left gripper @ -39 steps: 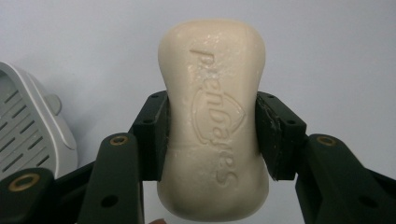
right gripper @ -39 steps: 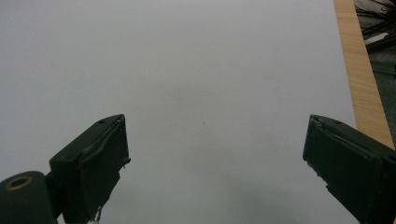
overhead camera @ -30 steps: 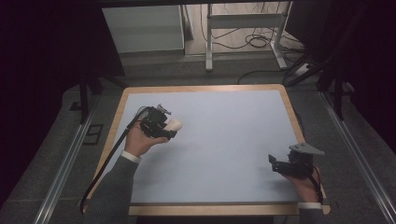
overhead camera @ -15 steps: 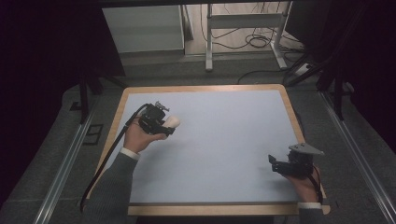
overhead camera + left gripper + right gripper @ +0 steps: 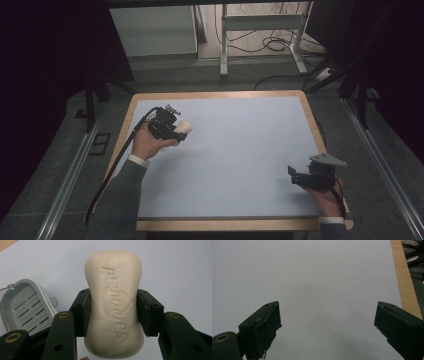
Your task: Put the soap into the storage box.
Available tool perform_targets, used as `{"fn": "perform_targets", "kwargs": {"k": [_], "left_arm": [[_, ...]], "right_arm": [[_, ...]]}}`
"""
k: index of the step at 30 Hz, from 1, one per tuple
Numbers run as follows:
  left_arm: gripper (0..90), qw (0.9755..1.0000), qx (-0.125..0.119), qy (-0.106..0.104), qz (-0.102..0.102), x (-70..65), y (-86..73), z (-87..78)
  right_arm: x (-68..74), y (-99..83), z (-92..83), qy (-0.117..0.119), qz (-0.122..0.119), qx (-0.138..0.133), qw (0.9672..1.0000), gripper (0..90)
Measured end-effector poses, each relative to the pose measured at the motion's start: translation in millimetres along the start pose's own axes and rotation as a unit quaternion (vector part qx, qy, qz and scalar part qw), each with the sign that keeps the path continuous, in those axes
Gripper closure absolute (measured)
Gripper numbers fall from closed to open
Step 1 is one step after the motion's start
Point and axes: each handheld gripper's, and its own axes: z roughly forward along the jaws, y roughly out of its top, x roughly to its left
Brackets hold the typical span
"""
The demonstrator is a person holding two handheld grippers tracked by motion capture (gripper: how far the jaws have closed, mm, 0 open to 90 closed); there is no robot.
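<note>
I have the left gripper [image 5: 172, 127] over the table's [image 5: 240, 150] far left part, a bar of soap [image 5: 115, 305] between its jaws. In the left gripper view a soap dish [image 5: 23, 307] lies on the table, left of the soap. My right gripper [image 5: 300, 176] sits at the near right corner, well apart, by the table's edge [image 5: 405, 277].

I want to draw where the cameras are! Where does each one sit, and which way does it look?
High view: above the person's side, looking forward and down at the table; forearms, left gripper and right gripper show.
Left gripper view: on the left gripper, looking along its jaws at the soap they clamp, a grey dish beside.
Right gripper view: on the right gripper, looking over bare table to its wooden edge; jaws wide apart.
Shared: the soap shows in the high and left gripper views.
</note>
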Motion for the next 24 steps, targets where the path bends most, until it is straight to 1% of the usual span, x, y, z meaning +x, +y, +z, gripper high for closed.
{"fn": "perform_targets", "kwargs": {"k": [7,17,24], "left_arm": [[49.5,1.0000,-0.003,0.003,-0.001,3.4,3.3,-3.6],[49.5,0.9999,-0.001,0.010,-0.002,8.0,9.0,-5.0],[49.5,0.9999,-0.003,0.009,-0.010,13.7,10.0,-5.7]], "right_arm": [[0.6,-0.1,0.6,-0.001,0.000,0.001,1.0000,6.5],[0.1,-0.4,0.7,-0.001,0.000,0.002,1.0000,6.5],[0.1,-0.6,1.2,0.000,0.000,0.002,1.0000,6.5]]}}
